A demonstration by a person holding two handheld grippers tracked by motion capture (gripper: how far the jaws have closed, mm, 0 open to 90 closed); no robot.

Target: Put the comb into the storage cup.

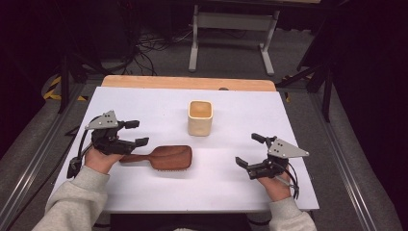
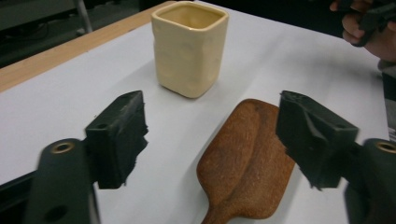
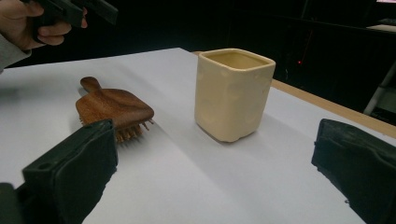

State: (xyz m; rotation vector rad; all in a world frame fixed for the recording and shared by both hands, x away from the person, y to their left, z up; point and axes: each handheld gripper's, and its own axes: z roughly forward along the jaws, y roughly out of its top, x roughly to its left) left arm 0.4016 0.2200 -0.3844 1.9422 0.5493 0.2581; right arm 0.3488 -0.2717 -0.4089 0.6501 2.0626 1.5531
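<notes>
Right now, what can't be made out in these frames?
- Cup contents: the high view is too small, and the rim hides the bottom in both gripper views.
- Hairbrush handle end: hidden under the left gripper in the high view, cut off by the bottom edge in the left gripper view.
- Bristles: underneath the brush, only a fringe shows in the right gripper view.

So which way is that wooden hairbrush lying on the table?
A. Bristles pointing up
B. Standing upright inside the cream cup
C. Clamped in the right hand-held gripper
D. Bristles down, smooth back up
D: the hairbrush lies flat with its smooth wooden back on top and bristles poking out underneath, apart from the cream cup.
</notes>
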